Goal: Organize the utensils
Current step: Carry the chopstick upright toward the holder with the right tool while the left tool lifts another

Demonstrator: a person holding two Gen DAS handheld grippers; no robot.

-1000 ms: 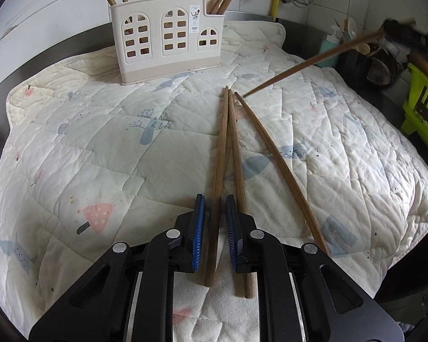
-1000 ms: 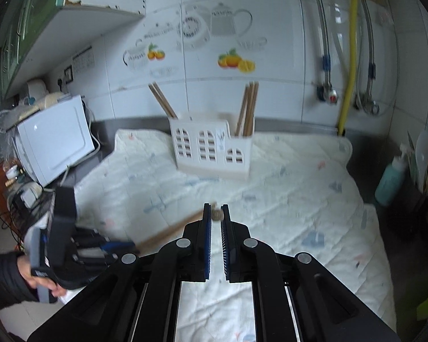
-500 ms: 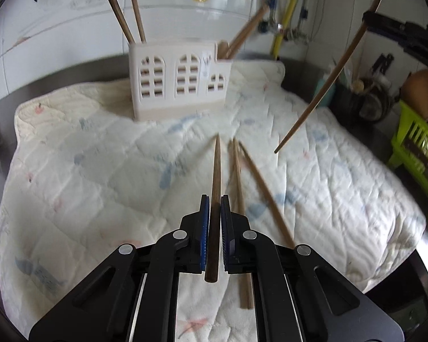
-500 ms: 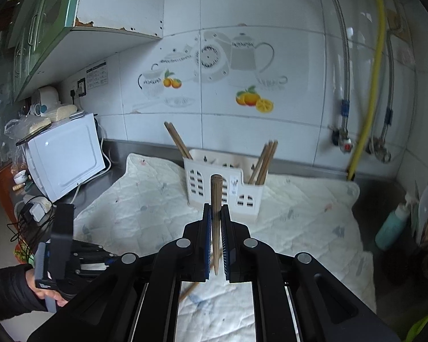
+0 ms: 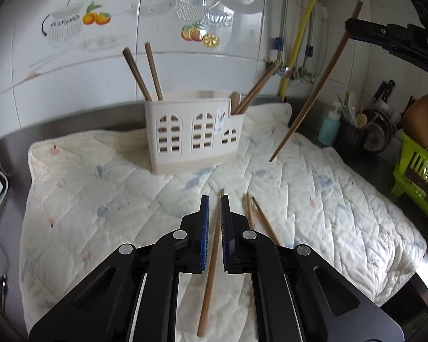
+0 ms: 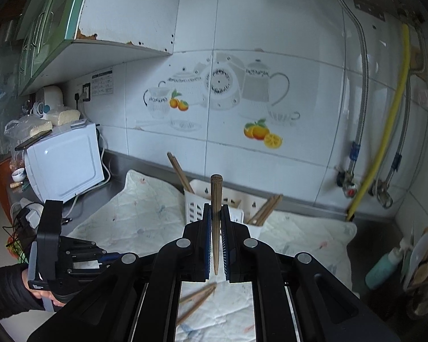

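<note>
A cream utensil holder (image 5: pixel 195 132) stands at the back of the quilted mat (image 5: pixel 100 188) with chopsticks in its left and right compartments. My left gripper (image 5: pixel 213 202) is shut on a wooden chopstick (image 5: pixel 211 259), lifted above the mat. Two more chopsticks (image 5: pixel 256 216) lie on the mat just to its right. My right gripper (image 6: pixel 216 211) is shut on another chopstick (image 6: pixel 215 219), held upright high in the air; the same chopstick shows in the left wrist view (image 5: pixel 316 91), right of the holder (image 6: pixel 228 208).
A white microwave (image 6: pixel 62 162) stands left of the mat. A teal bottle (image 5: pixel 329 126), a utensil pot (image 5: pixel 353 131) and a green rack (image 5: pixel 419 171) sit to the right. Pipes and a yellow hose (image 6: pixel 382 148) run down the tiled wall.
My left gripper closed on a chopstick and lifted it off the mat. My right gripper rose and turned its chopstick from near level to upright.
</note>
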